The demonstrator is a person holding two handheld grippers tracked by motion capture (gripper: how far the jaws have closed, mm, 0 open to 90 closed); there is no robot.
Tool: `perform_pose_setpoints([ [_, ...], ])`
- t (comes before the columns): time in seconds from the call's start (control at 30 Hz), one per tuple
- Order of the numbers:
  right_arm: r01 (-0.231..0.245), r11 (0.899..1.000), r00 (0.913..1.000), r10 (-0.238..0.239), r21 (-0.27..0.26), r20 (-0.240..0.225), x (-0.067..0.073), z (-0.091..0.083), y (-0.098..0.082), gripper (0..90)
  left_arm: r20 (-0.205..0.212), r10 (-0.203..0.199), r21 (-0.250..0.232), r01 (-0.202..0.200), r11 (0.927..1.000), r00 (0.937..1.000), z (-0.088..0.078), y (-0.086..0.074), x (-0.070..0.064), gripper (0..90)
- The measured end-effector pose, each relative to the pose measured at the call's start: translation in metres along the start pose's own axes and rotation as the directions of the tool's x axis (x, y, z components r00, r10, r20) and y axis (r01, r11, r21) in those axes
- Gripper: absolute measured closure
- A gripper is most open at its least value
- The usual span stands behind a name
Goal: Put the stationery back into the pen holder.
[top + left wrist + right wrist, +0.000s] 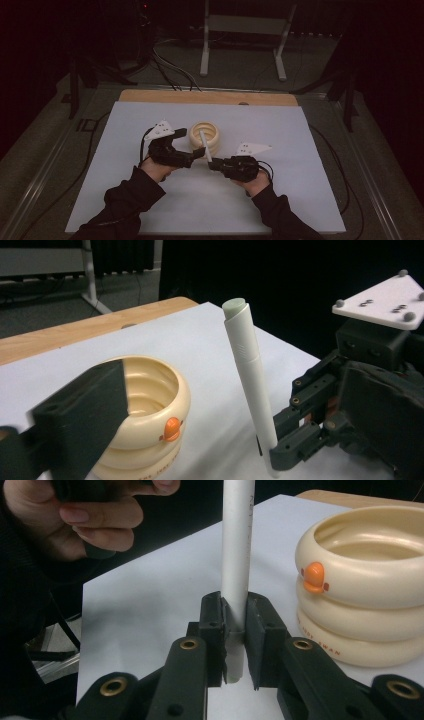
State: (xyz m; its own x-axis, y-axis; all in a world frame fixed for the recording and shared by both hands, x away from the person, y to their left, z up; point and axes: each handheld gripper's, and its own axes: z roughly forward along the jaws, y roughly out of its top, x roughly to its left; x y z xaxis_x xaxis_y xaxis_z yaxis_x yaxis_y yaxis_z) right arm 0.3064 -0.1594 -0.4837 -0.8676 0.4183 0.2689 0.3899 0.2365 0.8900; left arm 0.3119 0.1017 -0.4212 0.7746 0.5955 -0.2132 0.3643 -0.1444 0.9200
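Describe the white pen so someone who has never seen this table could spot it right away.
Start at the white mat on the table and find the cream ringed holder near its middle. Beside it, the right gripper clamps a slim white pen, the only tall upright stick there.

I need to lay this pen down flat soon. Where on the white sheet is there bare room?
The white sheet is bare right of the right gripper, and far left too. It is crowded mid-sheet, around the cream holder, pen and left gripper.

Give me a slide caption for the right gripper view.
Right tool clamps a white pen upright beside a cream ringed holder.
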Motion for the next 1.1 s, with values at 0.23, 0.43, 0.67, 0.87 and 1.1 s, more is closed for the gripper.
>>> perform_pose_setpoints([
  [0.23,0.019,1.000,0.9998,-0.019,0.007,-0.002,0.002,0.003,0.000,79.3,-0.003,-0.027,-0.006,0.027,0.9996,0.9996,0.009,-0.001,-0.003,16.4],
  [0.43,0.025,1.000,0.9997,-0.025,0.010,-0.001,0.002,0.004,-0.001,79.3,0.004,-0.030,-0.025,0.030,0.9992,0.9995,0.011,0.001,-0.005,34.8],
  [0.67,0.041,0.999,0.9992,-0.040,0.014,-0.005,0.002,0.005,-0.001,79.3,0.017,-0.027,-0.027,0.027,0.9993,0.9995,0.013,0.004,-0.006,55.7],
  [0.87,0.054,0.999,0.9985,-0.054,0.006,-0.009,0.002,0.004,0.000,79.3,0.033,-0.038,-0.032,0.039,0.9987,0.9987,0.012,0.007,-0.005,70.8],
  [1.1,0.080,0.997,0.9967,-0.080,0.004,-0.007,0.002,0.005,0.001,79.3,0.078,-0.032,-0.031,0.034,0.9989,0.9964,0.012,0.009,-0.007,77.8],
])
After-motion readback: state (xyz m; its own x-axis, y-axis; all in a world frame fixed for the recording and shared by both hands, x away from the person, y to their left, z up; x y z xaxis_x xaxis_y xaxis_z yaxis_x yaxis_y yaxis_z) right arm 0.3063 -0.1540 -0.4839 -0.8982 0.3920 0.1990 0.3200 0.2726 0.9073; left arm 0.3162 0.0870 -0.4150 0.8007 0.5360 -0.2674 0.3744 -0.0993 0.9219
